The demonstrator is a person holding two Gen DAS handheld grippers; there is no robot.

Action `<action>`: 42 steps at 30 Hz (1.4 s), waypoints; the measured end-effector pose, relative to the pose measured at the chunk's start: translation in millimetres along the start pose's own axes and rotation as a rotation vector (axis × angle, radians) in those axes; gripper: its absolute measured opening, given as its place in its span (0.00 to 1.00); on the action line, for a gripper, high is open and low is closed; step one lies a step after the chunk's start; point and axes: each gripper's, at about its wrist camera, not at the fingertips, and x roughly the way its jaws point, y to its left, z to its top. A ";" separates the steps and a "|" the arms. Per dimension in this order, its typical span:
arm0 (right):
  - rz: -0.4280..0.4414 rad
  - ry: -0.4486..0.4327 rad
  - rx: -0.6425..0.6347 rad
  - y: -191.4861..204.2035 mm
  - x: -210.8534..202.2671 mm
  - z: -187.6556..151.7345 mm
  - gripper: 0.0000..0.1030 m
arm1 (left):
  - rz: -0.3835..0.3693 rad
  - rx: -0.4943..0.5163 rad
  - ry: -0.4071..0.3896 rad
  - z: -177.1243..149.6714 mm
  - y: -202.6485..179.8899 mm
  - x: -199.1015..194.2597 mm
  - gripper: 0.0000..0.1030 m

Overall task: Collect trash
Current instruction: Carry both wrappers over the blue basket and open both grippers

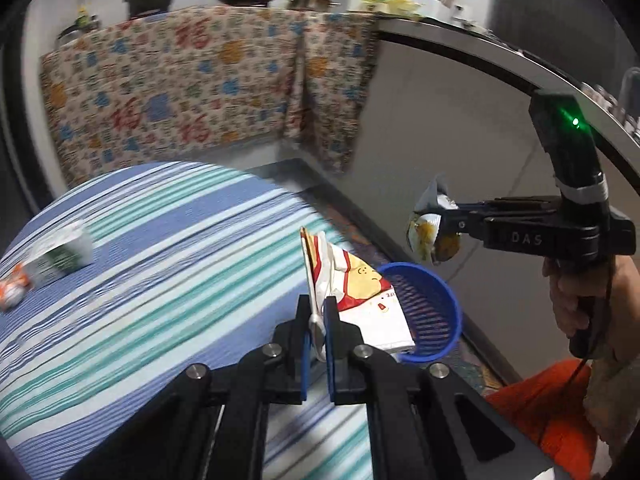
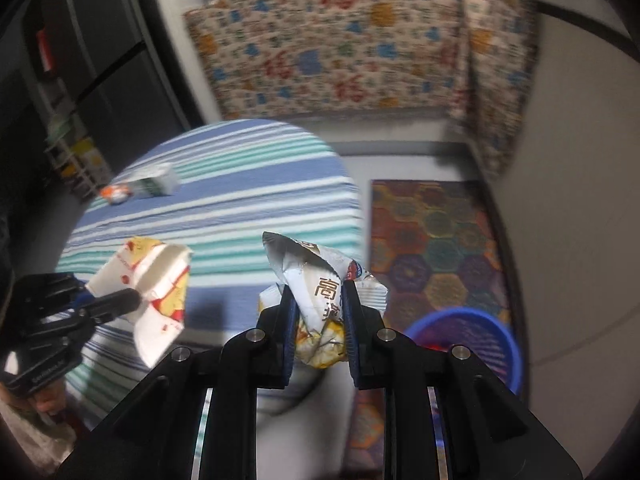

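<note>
Left wrist view: the left gripper [image 1: 319,320] pinches a flat red-and-yellow paper wrapper [image 1: 360,300], with the blue plastic basket [image 1: 430,312] just right of it.

Right wrist view: the right gripper [image 2: 318,312] clamps a crumpled white printed snack bag [image 2: 320,280]; the basket lies lower right. Carrying step; next, likely release both over the basket.

A flattened white, red and yellow paper wrapper [image 1: 360,296] and a crumpled silvery snack bag [image 2: 320,300] hang pinched above the striped tabletop's edge, near the blue plastic basket [image 1: 432,312].

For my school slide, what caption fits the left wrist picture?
Left tool and right tool each pinch a wrapper above the blue basket.
</note>
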 end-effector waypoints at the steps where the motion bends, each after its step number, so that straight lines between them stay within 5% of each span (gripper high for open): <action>1: -0.021 0.005 0.016 -13.1 -5.2 -4.7 0.20 | -0.020 0.008 0.007 3.8 -15.2 8.9 0.06; 10: -0.147 0.040 0.185 -127.9 -22.4 -49.6 0.20 | -0.107 0.070 0.115 18.5 -122.0 107.8 0.06; 29: -0.124 0.043 0.419 -218.9 17.5 -81.5 0.23 | -0.084 0.100 0.226 5.9 -159.9 227.7 0.06; 31: -0.116 0.035 0.440 -223.5 19.8 -81.9 0.29 | -0.088 0.111 0.226 5.4 -162.6 238.2 0.10; 33: -0.103 0.016 0.460 -226.7 19.5 -82.0 0.46 | -0.100 0.117 0.235 5.0 -163.4 248.7 0.14; 34: -0.100 -0.004 0.477 -229.3 16.7 -82.7 0.54 | -0.088 0.121 0.245 4.5 -163.4 256.1 0.27; 36: -0.109 -0.034 0.506 -234.5 11.0 -82.8 0.54 | -0.071 0.122 0.242 4.0 -163.6 260.8 0.50; 42: -0.191 -0.162 0.542 -237.6 -21.8 -80.2 0.74 | -0.081 0.086 0.157 15.3 -157.1 220.0 0.52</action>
